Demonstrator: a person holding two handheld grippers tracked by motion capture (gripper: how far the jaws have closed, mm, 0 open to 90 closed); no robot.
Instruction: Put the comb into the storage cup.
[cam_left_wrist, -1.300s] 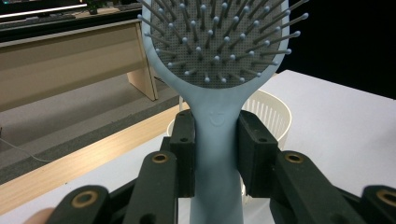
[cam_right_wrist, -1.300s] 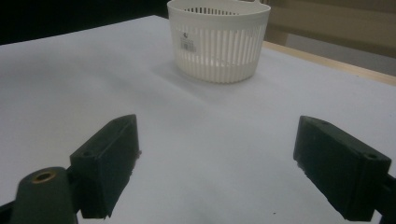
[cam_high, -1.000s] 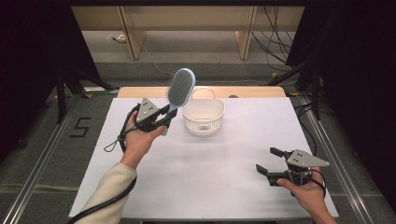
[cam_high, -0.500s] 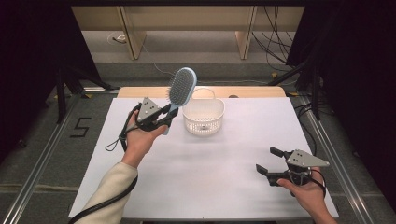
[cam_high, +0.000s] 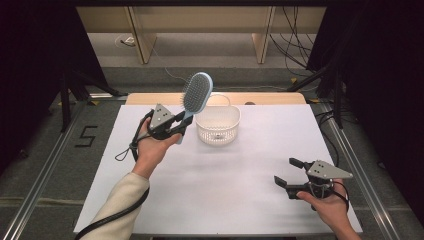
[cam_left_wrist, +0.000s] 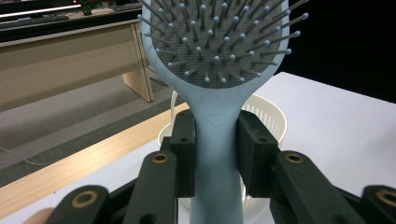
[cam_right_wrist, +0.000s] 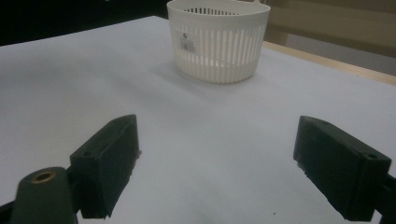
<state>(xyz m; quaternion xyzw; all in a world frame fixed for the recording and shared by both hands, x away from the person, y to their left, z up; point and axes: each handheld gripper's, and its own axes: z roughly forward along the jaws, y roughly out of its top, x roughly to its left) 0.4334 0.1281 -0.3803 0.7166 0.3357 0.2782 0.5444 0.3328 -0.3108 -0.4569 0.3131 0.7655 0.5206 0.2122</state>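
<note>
Basket (cam_high: 218, 126) sits beside hairbrush (cam_high: 196, 93) in left tool (cam_high: 176, 128).

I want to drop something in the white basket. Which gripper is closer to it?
Left. The left gripper holds a blue hairbrush right beside the white basket; the right gripper sits open, well off toward the table's near edge.

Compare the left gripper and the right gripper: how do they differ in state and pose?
The left gripper is shut on the hairbrush handle; the right gripper is open and holds nothing. The left is raised beside the basket; the right sits low near the table's front edge. Both have black jaws.
</note>
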